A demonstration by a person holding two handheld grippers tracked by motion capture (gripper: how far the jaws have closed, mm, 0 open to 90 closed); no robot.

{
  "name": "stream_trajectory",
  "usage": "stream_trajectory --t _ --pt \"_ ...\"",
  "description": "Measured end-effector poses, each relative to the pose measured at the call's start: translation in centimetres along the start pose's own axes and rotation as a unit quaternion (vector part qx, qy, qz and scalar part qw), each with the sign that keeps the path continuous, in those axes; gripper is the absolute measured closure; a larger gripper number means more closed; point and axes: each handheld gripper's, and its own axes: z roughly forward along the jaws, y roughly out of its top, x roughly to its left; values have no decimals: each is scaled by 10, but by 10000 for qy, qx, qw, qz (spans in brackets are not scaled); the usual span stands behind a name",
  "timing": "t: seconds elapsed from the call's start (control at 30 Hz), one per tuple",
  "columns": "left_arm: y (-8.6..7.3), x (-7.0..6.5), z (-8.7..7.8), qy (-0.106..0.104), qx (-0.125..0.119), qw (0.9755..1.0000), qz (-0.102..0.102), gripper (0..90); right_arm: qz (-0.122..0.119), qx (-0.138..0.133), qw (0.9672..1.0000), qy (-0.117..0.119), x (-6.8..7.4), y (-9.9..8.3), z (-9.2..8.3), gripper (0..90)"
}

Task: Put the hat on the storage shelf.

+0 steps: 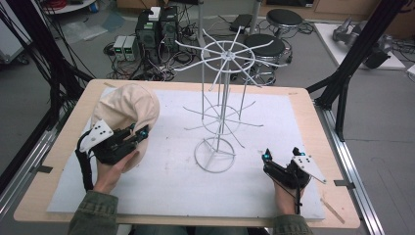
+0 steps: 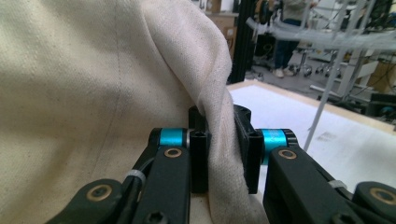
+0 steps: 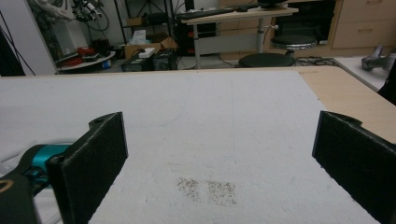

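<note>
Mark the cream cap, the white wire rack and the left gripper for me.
cream cap (image 1: 128, 105): high view, on the crown's fabric.
white wire rack (image 1: 214, 155): high view, on its round base ring.
left gripper (image 2: 223, 144): left gripper view, midway between the fingertips, where they pinch the cap's fold.

- Two black round stools (image 1: 274, 29) are standing on the grey floor (image 1: 372, 103) beyond the worktop (image 1: 303, 105).
- Computer towers (image 1: 156, 29) are sitting among tangled cables (image 1: 127, 71).
</note>
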Motion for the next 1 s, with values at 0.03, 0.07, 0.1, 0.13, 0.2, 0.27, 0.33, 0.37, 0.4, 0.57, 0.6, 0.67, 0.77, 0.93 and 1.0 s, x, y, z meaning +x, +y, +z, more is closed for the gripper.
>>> stream_trajectory --t 0.03,0.07,0.1,0.13,0.2,0.27,0.33,0.37,0.4,0.57,0.6,0.67,0.77,0.93,1.0 --pt "3 -1 -2 -40 -73 10000 25 787 13 0 10000 9 0 0 0 21" --pt "3 -1 -2 -40 -73 10000 25 786 20 8 10000 14 0 0 0 22" --pt "8 -4 -7 -160 -192 9996 89 786 -6 -8 10000 19 0 0 0 21" --pt "10 -6 -9 -221 -251 9994 112 786 12 0 10000 17 1 0 0 21" --pt "15 -9 -12 -332 -334 9987 177 785 21 17 10000 17 1 0 0 21" --pt "20 -12 -15 -422 -445 9978 254 784 25 31 10000 23 1 0 0 21" --pt "25 -15 -17 -551 -554 9965 309 784 -12 2 10000 11 1 0 0 21" --pt "27 -16 -19 -624 -614 9956 321 782 20 18 10000 18 1 0 -1 21" --pt "30 -18 -20 -701 -665 9947 344 782 18 25 10000 23 1 0 -1 21" --pt "43 -27 -26 -1149 -960 9879 398 780 3 -1 10000 19 1 0 0 21" --pt "46 -29 -27 -1223 -1005 9865 427 780 8 0 10000 20 1 0 0 21" --pt "51 -32 -29 -1416 -1071 9829 491 780 4 -12 10000 12 1 0 0 21" --pt "60 -37 -32 -1657 -1167 9775 591 781 34 10 10000 26 2 0 0 22" --pt "75 -45 -36 -1877 -1369 9700 718 781 18 -18 10000 19 1 0 0 21" --pt "80 -48 -37 -1945 -1428 9673 781 780 20 -16 10000 28 1 0 0 22"
